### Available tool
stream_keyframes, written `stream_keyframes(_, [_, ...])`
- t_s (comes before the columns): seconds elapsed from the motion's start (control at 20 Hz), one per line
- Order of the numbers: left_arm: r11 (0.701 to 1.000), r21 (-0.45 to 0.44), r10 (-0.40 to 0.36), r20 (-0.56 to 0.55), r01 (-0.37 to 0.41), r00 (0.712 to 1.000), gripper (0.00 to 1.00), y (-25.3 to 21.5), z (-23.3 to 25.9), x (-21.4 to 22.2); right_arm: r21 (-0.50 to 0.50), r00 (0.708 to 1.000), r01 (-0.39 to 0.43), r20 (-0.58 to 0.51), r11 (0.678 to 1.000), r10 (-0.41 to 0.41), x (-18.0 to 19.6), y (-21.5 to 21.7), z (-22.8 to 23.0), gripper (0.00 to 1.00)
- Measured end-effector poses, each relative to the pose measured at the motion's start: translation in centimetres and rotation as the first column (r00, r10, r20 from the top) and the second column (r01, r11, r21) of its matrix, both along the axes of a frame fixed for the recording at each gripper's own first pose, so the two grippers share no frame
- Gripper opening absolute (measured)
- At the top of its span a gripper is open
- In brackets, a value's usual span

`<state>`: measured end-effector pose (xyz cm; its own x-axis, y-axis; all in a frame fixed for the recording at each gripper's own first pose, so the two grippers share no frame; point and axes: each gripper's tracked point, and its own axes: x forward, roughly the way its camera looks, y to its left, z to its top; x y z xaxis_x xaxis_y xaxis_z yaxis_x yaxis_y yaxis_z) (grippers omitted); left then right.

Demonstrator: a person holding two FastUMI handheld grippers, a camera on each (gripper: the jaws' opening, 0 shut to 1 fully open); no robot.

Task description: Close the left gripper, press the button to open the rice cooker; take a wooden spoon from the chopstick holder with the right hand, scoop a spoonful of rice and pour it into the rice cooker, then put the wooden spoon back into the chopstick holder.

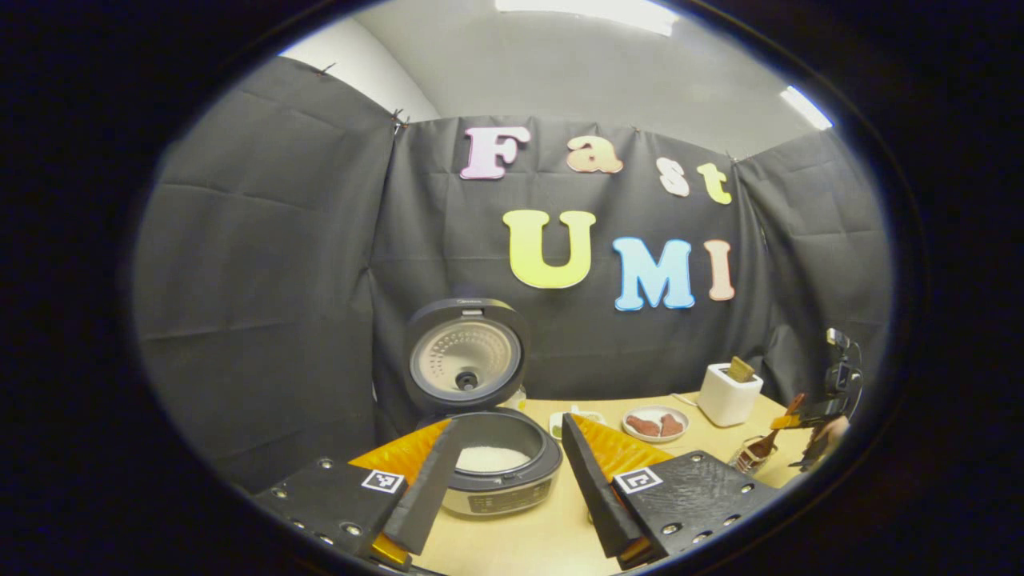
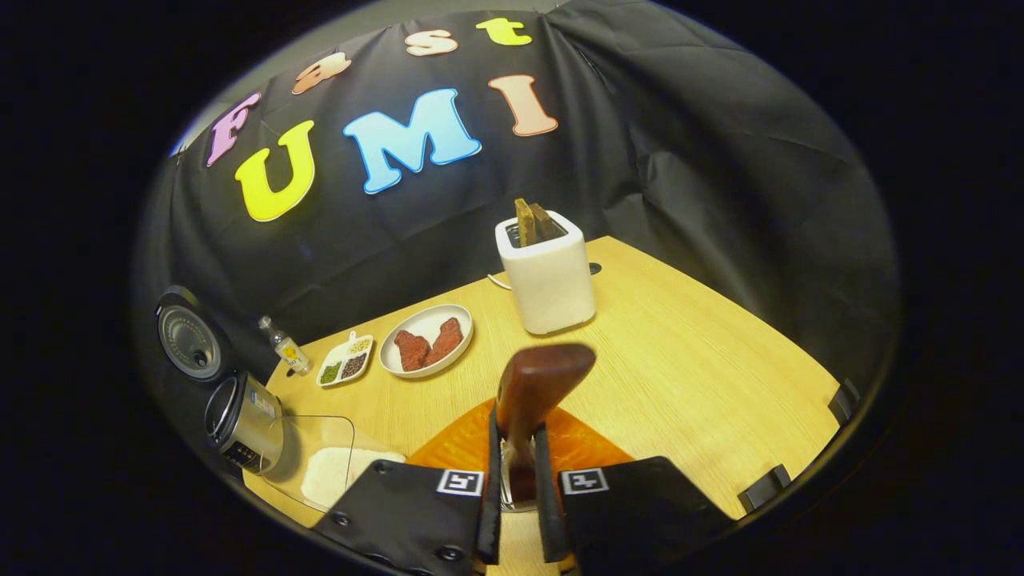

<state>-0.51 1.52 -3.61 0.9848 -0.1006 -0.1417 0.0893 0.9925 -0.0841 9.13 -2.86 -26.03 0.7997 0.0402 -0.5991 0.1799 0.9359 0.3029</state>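
Observation:
The rice cooker [image 1: 496, 472] stands with its lid [image 1: 466, 364] raised, and white rice lies in its pot. My left gripper [image 1: 512, 480] is open just in front of it, with one finger on each side of the pot and touching nothing. My right gripper [image 2: 518, 448] is shut on the wooden spoon [image 2: 538, 384], whose broad end points up. The spoon's lower end reaches down between the fingers toward a glass chopstick holder [image 2: 512, 500]. In the left gripper view, the right gripper [image 1: 812, 416] holds the spoon [image 1: 780, 432] over the glass holder [image 1: 750, 456] at the far right.
On the wooden table [image 2: 704, 368] stand a white toaster [image 2: 548, 272], a plate with meat [image 2: 426, 340], a divided condiment dish [image 2: 346, 360] and a small bottle [image 2: 286, 346]. A clear container of rice [image 2: 336, 468] sits beside the cooker [image 2: 240, 424].

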Motion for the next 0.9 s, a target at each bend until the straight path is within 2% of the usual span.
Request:
stream_keyframes(0.05, [1.0,-0.003,0.0,0.001,0.0,1.0,0.77,0.0,0.0,0.1,-0.008,1.0,0.003,0.012,1.0,-0.003,-0.1,-0.4,0.5,0.27])
stream_keyframes(0.1, [1.0,-0.006,0.001,0.0,-0.001,1.0,0.78,0.1,0.1,0.3,-0.017,1.0,0.005,0.023,1.0,-0.004,-0.2,-0.5,0.7,0.42])
stream_keyframes(0.15, [1.0,-0.006,0.004,-0.002,-0.004,1.0,0.78,0.2,0.1,0.6,-0.032,0.999,0.007,0.038,0.999,-0.006,-0.4,-1.0,1.4,0.51])
stream_keyframes(0.2, [1.0,-0.006,0.006,-0.004,-0.006,1.0,0.79,0.2,0.0,1.0,-0.064,0.999,0.016,0.047,0.998,-0.013,-0.7,-1.7,1.6,0.8])
stream_keyframes(0.25, [1.0,-0.003,0.01,-0.004,-0.01,1.0,0.8,0.3,0.0,1.4,-0.105,0.998,0.029,0.059,0.994,-0.023,-0.9,-2.4,1.8,1.0])
stream_keyframes(0.55, [1.0,0.011,0.02,0.024,-0.02,1.0,0.77,0.8,2.1,5.1,-0.303,0.983,0.087,0.178,0.949,-0.033,-3.6,-5.7,7.9,0.98])
stream_keyframes(0.9, [0.998,0.041,0.048,0.074,-0.051,0.996,0.77,1.9,6.4,12.5,-0.383,0.961,0.096,0.278,0.919,0.016,-6.8,-3.7,12.7,0.98])
